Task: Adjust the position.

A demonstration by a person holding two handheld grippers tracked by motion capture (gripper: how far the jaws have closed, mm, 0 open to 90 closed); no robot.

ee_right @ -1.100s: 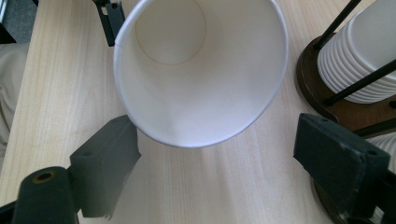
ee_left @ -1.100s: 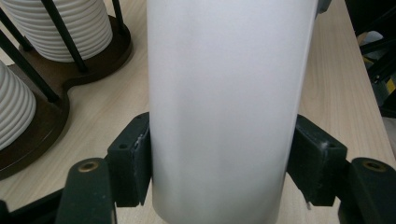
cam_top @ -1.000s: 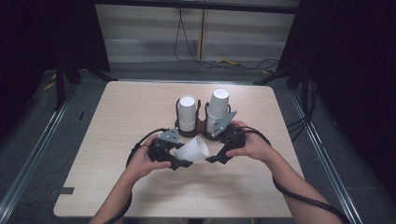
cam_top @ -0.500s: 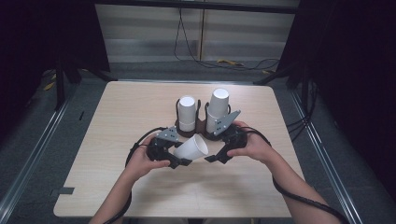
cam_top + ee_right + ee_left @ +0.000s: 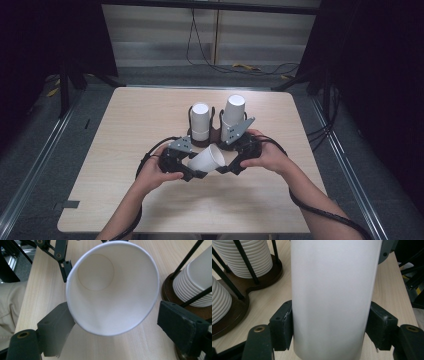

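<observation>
Paper cup [image 5: 206, 160] lies tilted sideways above the table [image 5: 125, 125], between both hands, just in front of the two cup stacks [image 5: 201, 121]. The left gripper [image 5: 329, 322] pinches its wall; the right gripper [image 5: 120, 327] stands wide around its open rim, left pad touching, right pad apart. Squeezing harder would likely crumple the thin wall; a sloppy handover could drop it.

The cup [image 5: 206, 159] is plain white. Beyond it, two ribbed white cup stacks [image 5: 200, 121] stand on a dark brown base [image 5: 249, 287] with black rods. The table [image 5: 125, 130] is light wood-grain.
</observation>
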